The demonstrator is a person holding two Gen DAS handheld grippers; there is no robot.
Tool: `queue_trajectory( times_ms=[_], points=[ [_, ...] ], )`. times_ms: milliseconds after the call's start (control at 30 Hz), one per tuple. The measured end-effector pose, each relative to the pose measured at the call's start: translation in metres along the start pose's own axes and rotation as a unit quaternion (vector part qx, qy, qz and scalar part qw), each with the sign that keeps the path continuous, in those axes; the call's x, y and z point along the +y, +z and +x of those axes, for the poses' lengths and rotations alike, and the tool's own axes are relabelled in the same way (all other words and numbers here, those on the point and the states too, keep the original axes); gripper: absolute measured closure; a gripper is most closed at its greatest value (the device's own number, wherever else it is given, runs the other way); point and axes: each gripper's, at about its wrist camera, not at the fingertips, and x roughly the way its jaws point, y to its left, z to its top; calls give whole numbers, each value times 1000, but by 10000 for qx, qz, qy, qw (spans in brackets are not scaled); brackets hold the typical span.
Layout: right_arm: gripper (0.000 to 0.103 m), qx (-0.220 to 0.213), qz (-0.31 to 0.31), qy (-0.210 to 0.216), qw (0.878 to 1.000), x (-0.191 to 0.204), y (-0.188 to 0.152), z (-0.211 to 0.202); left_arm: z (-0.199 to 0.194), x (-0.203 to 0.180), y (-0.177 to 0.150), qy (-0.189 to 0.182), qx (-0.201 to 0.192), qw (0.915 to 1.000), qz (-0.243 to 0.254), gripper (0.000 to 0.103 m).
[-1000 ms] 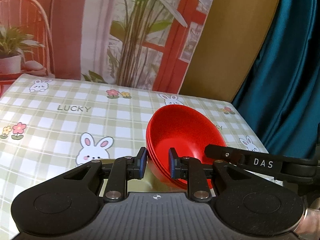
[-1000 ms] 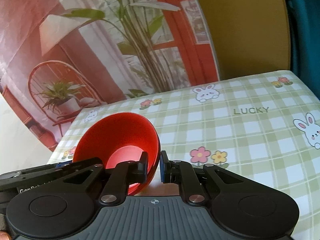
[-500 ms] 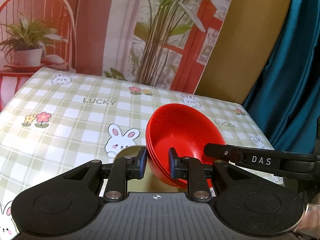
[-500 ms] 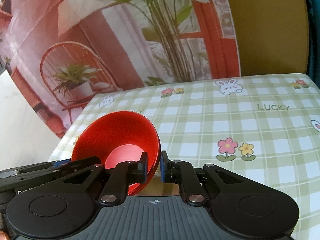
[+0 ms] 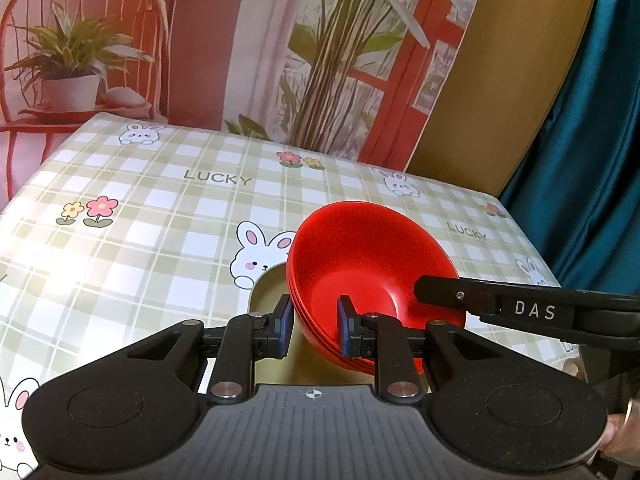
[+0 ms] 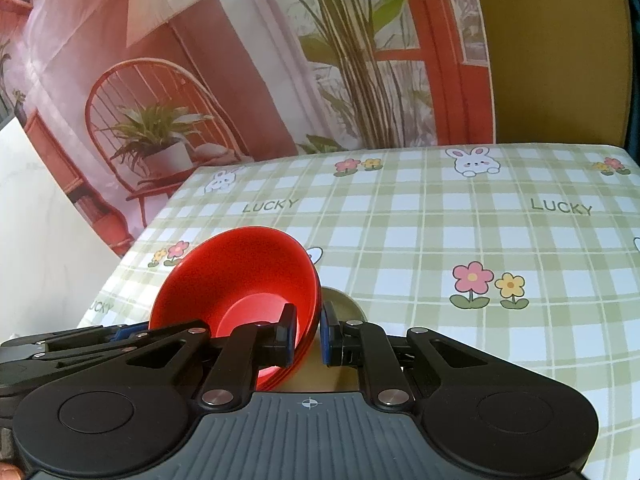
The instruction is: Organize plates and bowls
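Observation:
A stack of nested red bowls [image 5: 360, 256] is held between both grippers above the table. My left gripper [image 5: 311, 330] is shut on the stack's left rim, one finger inside, one outside. My right gripper [image 6: 308, 334] is shut on the opposite rim of the same red bowls [image 6: 240, 288]; its arm shows in the left wrist view [image 5: 520, 308]. An olive-green plate [image 5: 272, 300] lies under the bowls, mostly hidden; a part shows in the right wrist view [image 6: 340, 304].
The table has a green checked cloth [image 5: 160, 224] with rabbits and flowers. A printed backdrop [image 5: 280, 40] stands behind the far edge. A teal curtain [image 5: 592, 140] hangs at the right. A white wall [image 6: 36, 232] is left of the table.
Both grippers have risen and pulled back with the bowl stack; more of the table shows beyond it. The grips on the rims are unchanged.

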Motion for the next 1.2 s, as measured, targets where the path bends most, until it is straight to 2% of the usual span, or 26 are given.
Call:
queue_trajectory(
  times_ms=[1200],
  points=[
    [90,368,10,-29,9993,-4,-21,23,18,1,-14,238,359,9990,93,80]
  ],
)
